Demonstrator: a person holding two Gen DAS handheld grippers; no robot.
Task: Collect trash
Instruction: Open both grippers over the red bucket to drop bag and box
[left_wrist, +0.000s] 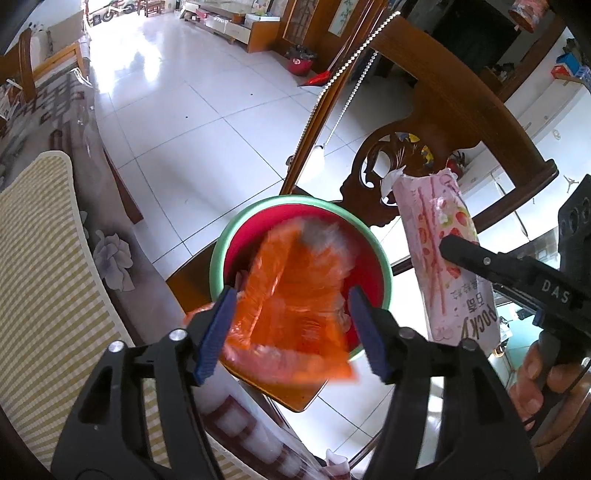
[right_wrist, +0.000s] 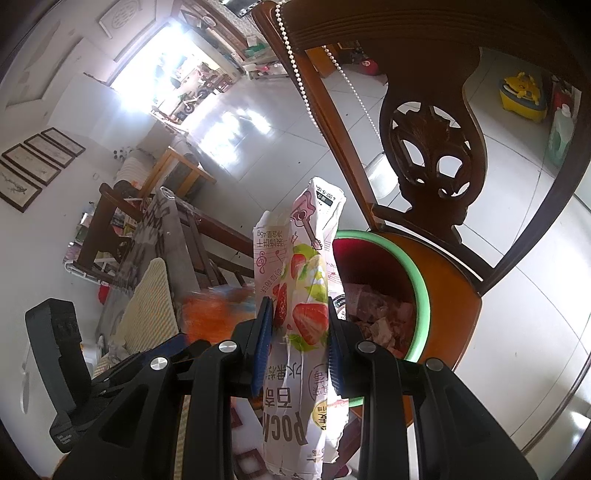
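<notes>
Carved wooden chair (left_wrist: 454, 110) fills the upper right of the left wrist view; its orange seat (right_wrist: 447, 280) carries a red bin with green rim (left_wrist: 221, 251), centre frame. Orange plastic wrapper (left_wrist: 295, 314), blurred, lies over the bin mouth between the spread left gripper (left_wrist: 291, 328) pads, not pinched. Right gripper (right_wrist: 297, 339) is pressed onto a pink strawberry Pocky box (right_wrist: 306, 295), upright beside the bin.

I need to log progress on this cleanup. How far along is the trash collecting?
Done: crumpled scraps already lie in the bin on the chair. In hand: the orange wrapper sits blurred between the open left gripper fingers above the bin; the right gripper is shut on the pink snack box. Left: binning that box.
</notes>
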